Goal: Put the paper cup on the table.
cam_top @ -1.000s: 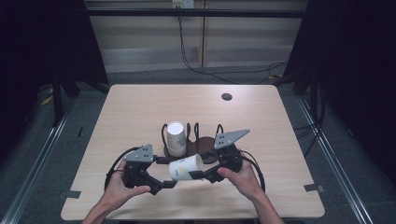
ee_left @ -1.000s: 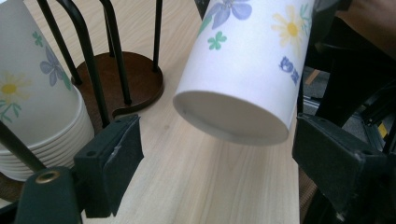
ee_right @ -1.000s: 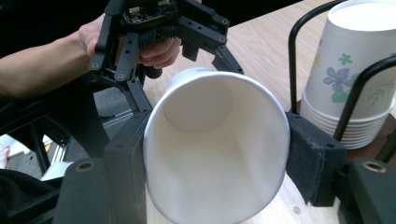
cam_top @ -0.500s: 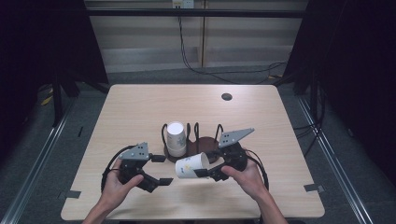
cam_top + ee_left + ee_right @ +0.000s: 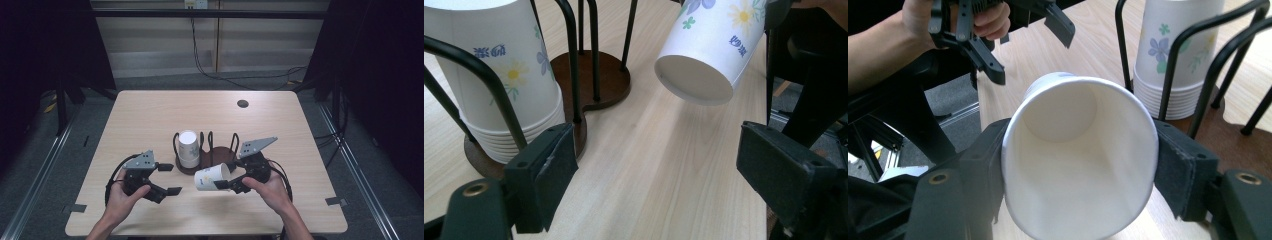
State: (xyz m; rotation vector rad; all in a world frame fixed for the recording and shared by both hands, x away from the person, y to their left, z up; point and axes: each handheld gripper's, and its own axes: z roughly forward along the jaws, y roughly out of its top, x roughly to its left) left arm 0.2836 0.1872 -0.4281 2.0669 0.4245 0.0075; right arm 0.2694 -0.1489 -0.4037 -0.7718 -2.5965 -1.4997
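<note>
The right gripper [image 5: 226, 182] has a single paper cup [image 5: 212, 177] clamped between its jaws, tipped on its side above the table [image 5: 280, 130]. In the high view the cup's closed bottom points toward the person's left, its open mouth back toward the right hand [image 5: 272, 189]. The right gripper view looks straight into that mouth: white inside, a black pad pressed against the cup on each side [image 5: 1078, 165].

Over on the left, the left gripper [image 5: 170, 179] hangs with its jaws spread wide and nothing between them, held by the left hand [image 5: 122, 197] near the front edge of the table. From the left gripper view the tilted cup [image 5: 714, 47] floats just ahead and to the right, its flower print showing, clear of both jaws.

Behind the cup stands a cup holder [image 5: 210, 152], a dark wooden base with black wire loops. A stack of cups [image 5: 188, 149] sits upside down in its left end; rims are layered at the bottom in the left gripper view [image 5: 499, 85]. A small dark round spot [image 5: 243, 104] marks the far right of the tabletop.
</note>
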